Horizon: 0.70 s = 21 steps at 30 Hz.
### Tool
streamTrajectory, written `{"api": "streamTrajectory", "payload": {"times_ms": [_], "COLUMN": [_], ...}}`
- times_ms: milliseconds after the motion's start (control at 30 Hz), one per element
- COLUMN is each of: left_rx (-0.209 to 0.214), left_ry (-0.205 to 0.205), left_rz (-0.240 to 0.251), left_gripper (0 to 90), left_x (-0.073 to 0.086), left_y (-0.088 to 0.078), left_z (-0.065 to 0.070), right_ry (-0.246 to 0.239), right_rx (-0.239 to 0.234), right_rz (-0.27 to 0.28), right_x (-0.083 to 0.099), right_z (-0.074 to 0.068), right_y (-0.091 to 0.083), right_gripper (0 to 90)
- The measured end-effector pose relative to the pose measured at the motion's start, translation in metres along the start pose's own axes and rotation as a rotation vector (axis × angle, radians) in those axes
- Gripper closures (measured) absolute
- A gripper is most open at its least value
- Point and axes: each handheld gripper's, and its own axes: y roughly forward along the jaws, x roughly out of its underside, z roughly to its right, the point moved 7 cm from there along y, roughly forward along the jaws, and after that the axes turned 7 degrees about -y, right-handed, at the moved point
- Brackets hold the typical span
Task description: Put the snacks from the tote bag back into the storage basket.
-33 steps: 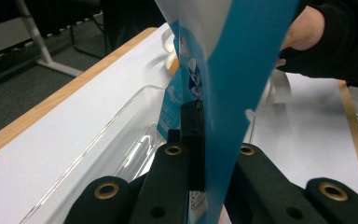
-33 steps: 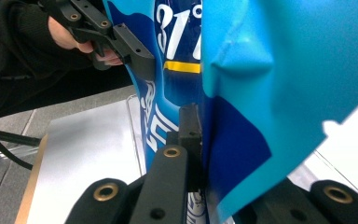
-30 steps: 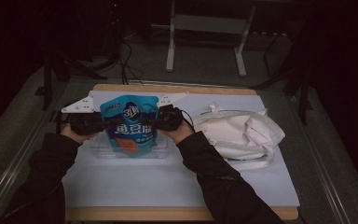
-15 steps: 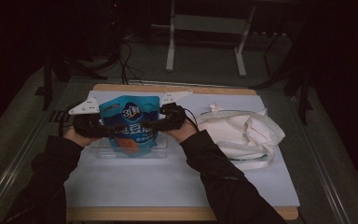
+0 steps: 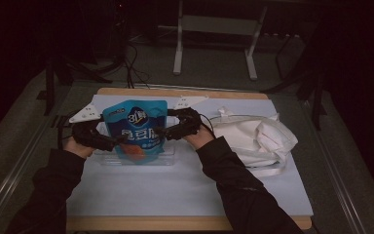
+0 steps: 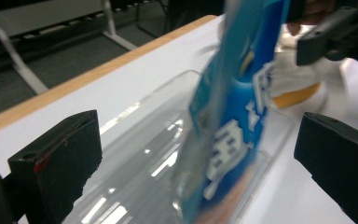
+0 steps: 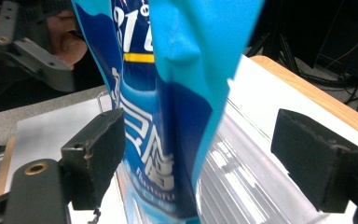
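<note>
Between newly opened tongs, pouch [image 5: 137,129] stands released.

Both arms reach forward in dark sleeves. The left tool [image 5: 111,142] and the right tool [image 5: 168,132] point toward each other. Each tool's jaws have just been opening and now stand wide apart, squeezing nothing.

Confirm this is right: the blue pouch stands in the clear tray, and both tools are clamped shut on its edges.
Not quite. The blue pouch does stand in the clear tray, but both tools have just been opening. The left gripper view and right gripper view show each pair of jaws wide apart, the pouch between them unpressed.
</note>
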Motion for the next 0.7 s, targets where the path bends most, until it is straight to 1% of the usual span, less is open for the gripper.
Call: {"api": "streamTrajectory", "payload": {"times_ms": [33,67,100,133,167,233,300,367,433,467,633,700], "left_rx": [0.0,-0.011,-0.002,-0.005,-0.016,-0.015,-0.02,-0.026,-0.034,-0.037,-0.038,-0.037], "left_ry": [0.0,-0.003,-0.008,-0.013,-0.018,-0.022,-0.023,-0.022,-0.03,-0.027,-0.028,-0.035], "left_rz": [0.0,0.005,0.011,0.014,0.021,0.021,0.01,0.011,0.005,-0.003,-0.023,-0.015], "left_gripper": [1.1,1.1,1.1,1.1,1.1,1.1,1.1,1.1,1.1,1.1,1.1,1.1], "left_x": [0.0,0.001,0.002,0.003,0.005,0.006,0.012,0.016,0.021,0.024,0.039,0.044], "left_y": [0.0,-0.002,-0.004,-0.006,-0.007,-0.009,-0.013,-0.015,-0.016,-0.017,-0.019,-0.02], "left_z": [0.0,0.0,0.002,0.003,0.004,0.006,0.011,0.015,0.019,0.021,0.032,0.035], "right_ry": [0.0,-0.004,-0.005,-0.005,-0.019,-0.019,-0.018,-0.022,-0.017,-0.016,-0.014,-0.008], "right_rx": [0.0,0.006,0.016,0.016,0.027,0.027,0.037,0.048,0.058,0.063,0.069,0.076], "right_rz": [0.0,-0.002,-0.005,-0.005,-0.011,-0.011,-0.014,-0.018,-0.018,-0.016,-0.017,-0.01], "right_x": [0.0,0.001,0.003,0.003,0.005,0.005,0.009,0.012,0.015,0.017,0.027,0.03], "right_z": [0.0,0.001,0.002,0.002,0.002,0.002,0.003,0.003,0.005,0.005,0.006,0.006], "right_y": [0.0,-0.002,-0.006,-0.006,-0.011,-0.011,-0.019,-0.024,-0.029,-0.032,-0.043,-0.047], "right_gripper": [17.5,17.6,17.6,17.6,17.5,17.5,17.6,17.6,17.6,17.7,17.7,17.8]}}
